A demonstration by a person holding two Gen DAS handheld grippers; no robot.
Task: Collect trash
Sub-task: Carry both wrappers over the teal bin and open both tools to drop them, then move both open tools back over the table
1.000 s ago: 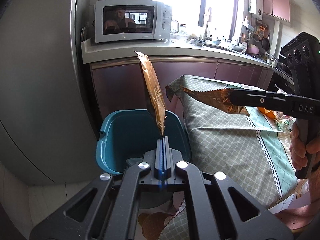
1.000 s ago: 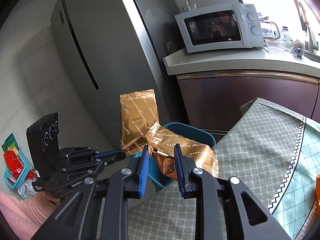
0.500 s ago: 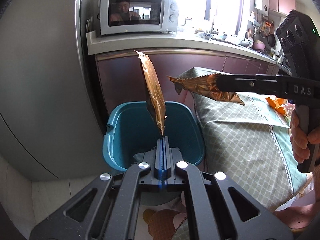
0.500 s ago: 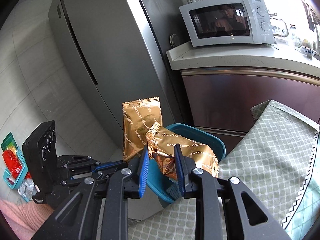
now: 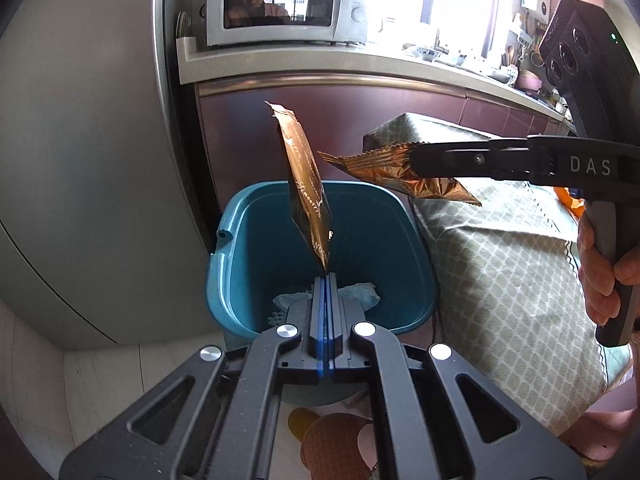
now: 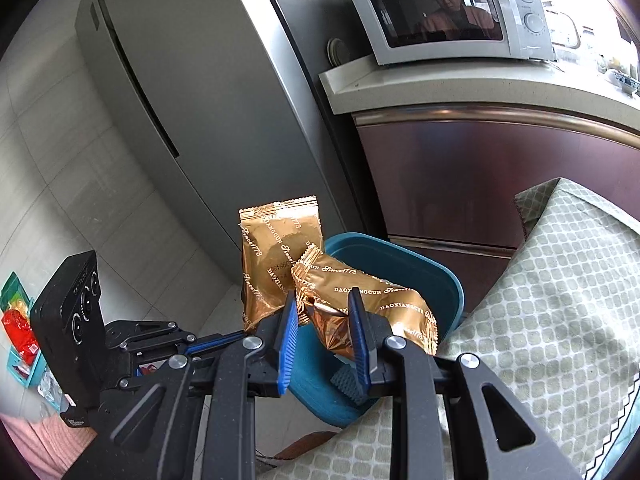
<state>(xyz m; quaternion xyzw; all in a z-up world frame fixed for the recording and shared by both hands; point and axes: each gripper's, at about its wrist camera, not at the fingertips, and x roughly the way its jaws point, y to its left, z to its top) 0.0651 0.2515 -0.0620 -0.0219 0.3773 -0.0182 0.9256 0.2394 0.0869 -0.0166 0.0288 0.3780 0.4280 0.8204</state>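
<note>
My left gripper (image 5: 326,278) is shut on the bottom corner of a flat gold snack wrapper (image 5: 306,188), which stands upright over the teal bin (image 5: 248,240). The right gripper (image 6: 324,304) is shut on a second, crumpled gold wrapper (image 6: 384,304), held level just above the bin's right rim (image 6: 452,284) at the table's edge. In the left wrist view that wrapper (image 5: 400,172) sticks out from the right gripper (image 5: 416,154) over the bin. The upright wrapper (image 6: 276,248) and the left gripper (image 6: 240,334) appear left of it in the right wrist view. White crumpled paper (image 5: 360,292) lies inside the bin.
The bin stands on the floor between a grey refrigerator (image 5: 88,160) and a table with a green patterned cloth (image 5: 500,264). Behind it are maroon cabinets (image 5: 360,120) under a counter bearing a microwave (image 5: 280,4). A hand (image 5: 604,268) grips the right gripper's handle.
Both grippers have moved closer to the bin and lower. The right gripper carried its crumpled wrapper leftward from over the table to above the bin, near the upright wrapper.
</note>
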